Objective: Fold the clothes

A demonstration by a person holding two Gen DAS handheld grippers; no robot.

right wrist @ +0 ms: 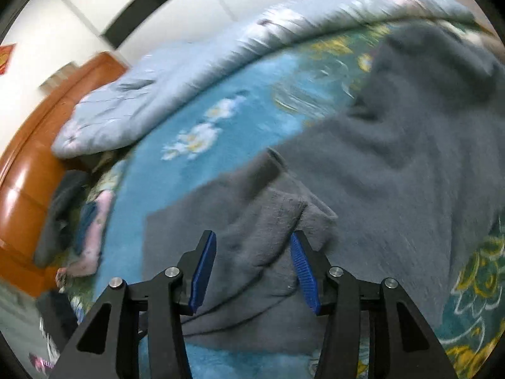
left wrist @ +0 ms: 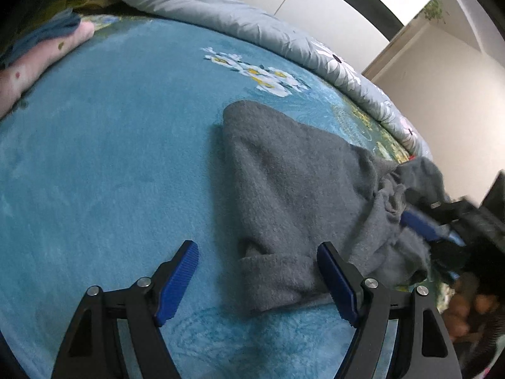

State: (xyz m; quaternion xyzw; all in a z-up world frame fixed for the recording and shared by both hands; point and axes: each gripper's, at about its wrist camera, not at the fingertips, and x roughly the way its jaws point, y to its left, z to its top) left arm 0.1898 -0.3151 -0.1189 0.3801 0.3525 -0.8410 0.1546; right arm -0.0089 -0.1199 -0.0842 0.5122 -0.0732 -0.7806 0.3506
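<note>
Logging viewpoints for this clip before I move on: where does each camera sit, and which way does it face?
Left wrist: on the left gripper, angled down at the teal blanket and grey garment; the right gripper shows at right.
Right wrist: on the right gripper, angled down over the grey garment; blurred.
Shared: garment, blanket, pale quilt.

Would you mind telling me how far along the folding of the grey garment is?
Early. Nothing looks folded yet: the grey garment lies rumpled on the blue blanket. In hand: the left gripper hangs open over its corner; the right gripper straddles a bunched part. Left: flattening and every fold.
</note>
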